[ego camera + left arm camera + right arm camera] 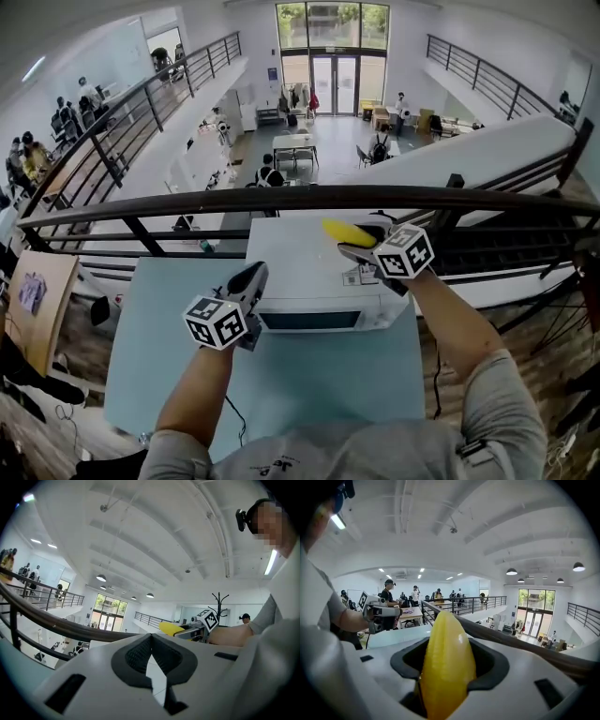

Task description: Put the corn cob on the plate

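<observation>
My right gripper (364,240) is shut on a yellow corn cob (343,232) and holds it over the top of a white microwave (305,267). In the right gripper view the corn cob (446,663) stands up between the dark pads (490,665) and fills the gap. The left gripper view shows the cob (171,628) off to the right, sticking out of the right gripper (194,631). My left gripper (254,276) hangs at the microwave's front left corner with its jaws together and nothing between them. No plate shows in any view.
The microwave stands on a pale blue-green table (169,356). A dark railing (281,199) runs just behind it, with an open hall far below. A wooden board (37,309) leans at the left. A cable (234,422) hangs off the table's front.
</observation>
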